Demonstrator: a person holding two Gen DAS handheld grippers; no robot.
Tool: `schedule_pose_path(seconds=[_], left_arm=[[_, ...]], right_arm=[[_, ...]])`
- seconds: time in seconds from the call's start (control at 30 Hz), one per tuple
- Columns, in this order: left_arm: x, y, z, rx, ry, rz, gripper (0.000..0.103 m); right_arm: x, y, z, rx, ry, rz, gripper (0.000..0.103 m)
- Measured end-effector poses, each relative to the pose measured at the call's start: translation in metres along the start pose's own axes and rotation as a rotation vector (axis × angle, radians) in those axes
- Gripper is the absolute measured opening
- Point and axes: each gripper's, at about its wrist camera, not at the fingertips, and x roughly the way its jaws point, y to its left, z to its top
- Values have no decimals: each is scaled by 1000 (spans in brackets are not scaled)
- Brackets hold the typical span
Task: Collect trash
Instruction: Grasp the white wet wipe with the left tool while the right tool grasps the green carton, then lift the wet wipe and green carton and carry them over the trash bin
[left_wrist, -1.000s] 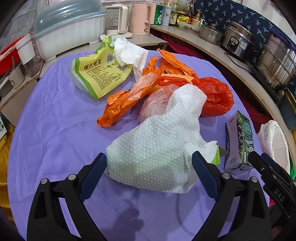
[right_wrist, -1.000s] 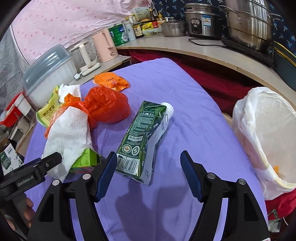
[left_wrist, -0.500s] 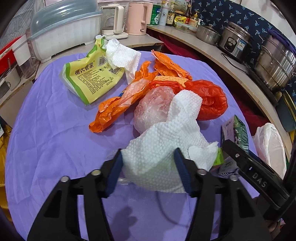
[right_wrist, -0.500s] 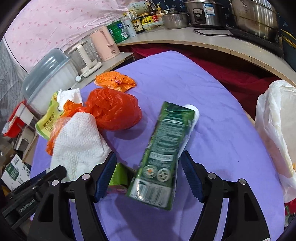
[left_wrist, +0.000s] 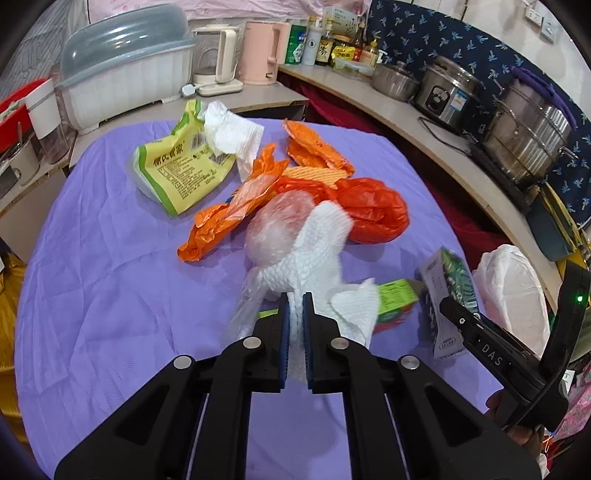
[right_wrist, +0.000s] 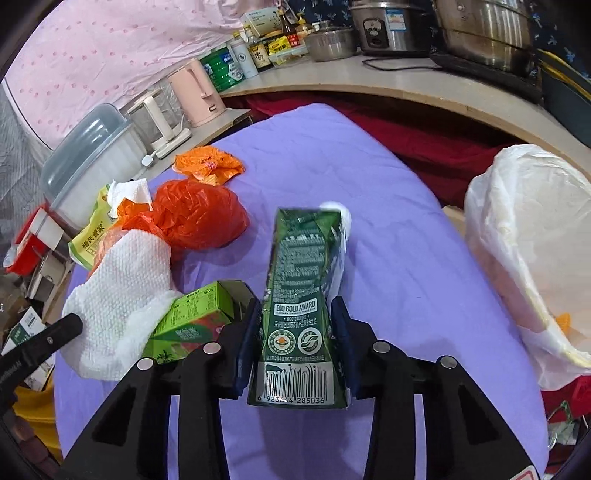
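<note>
Two grabs on: left gripper (left_wrist: 294, 308) clamps paper towel (left_wrist: 314, 254), right gripper (right_wrist: 294, 332) clamps carton (right_wrist: 304, 295); wrappers (left_wrist: 229, 218), bin bag (right_wrist: 532, 258) drop-off pending.

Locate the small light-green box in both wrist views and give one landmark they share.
Left wrist: small light-green box lies right of centre, just right of the white paper towel.
Right wrist: the box sits lower left, beside the left finger.
Shared landmark: the red-orange plastic bag.

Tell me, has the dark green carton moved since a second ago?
Yes. The dark green carton swung from leaning toward the white trash bag to pointing straight ahead, now clamped in the right tongs.
</note>
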Motion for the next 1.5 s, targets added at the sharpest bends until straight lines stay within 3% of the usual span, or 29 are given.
schedule_pose_path(seconds=[0.17, 0.2, 0.23, 0.3, 0.4, 0.47, 0.5, 0.6, 0.63, 0.77, 1.0, 1.23, 1.27, 1.33, 1.37, 1.4, 1.5], left_arm=[[-26, -11, 2, 15, -45, -20, 5], [-30, -13, 3, 17, -53, -22, 5], [-36, -17, 4, 22, -65, -27, 5], [-45, -22, 5, 27, -81, -35, 5], [-62, -31, 7, 35, -108, -53, 5], [-69, -35, 6, 40, -115, -60, 5], [-72, -36, 5, 39, -112, -66, 5], [-73, -34, -3, 18, -86, -92, 5], [-70, -32, -8, 5, -66, -105, 5], [-53, -21, -29, -42, 14, -129, 5], [-28, 2, -66, -63, 124, -101, 5], [-9, 16, -81, -71, 160, -55, 6], [-6, 17, -82, -70, 161, -41, 9], [1, 18, -83, -66, 167, -17, 24], [5, 19, -83, -66, 168, -8, 39], [8, 20, -83, -68, 169, 3, 46], [19, 20, -82, -62, 173, 21, 49]], right_arm=[[-29, -9, -1, 5, -46, 8, 35], [-33, -10, 0, 5, -52, 10, 30], [-37, -11, 0, 5, -58, 14, 15], [-44, -14, -1, 1, -62, 24, 3], [-49, -20, -5, 1, -57, 21, 1], [-52, -24, -10, 9, -42, 30, 4], [-54, -25, -11, 13, -44, 29, 11], [-59, -25, -17, 6, -53, 11, 55], [-59, -25, -19, 2, -63, -1, 58], [-47, -30, -24, -7, -28, -25, 59], [-19, -36, -34, 12, 46, -24, 59], [-1, -35, -37, 5, 80, -30, 57], [1, -34, -37, 4, 85, -28, 57], [4, -33, -36, 4, 89, -27, 57], [5, -32, -35, 4, 92, -27, 57], [6, -32, -35, 3, 93, -28, 57], [11, -30, -33, 2, 99, -30, 57]])
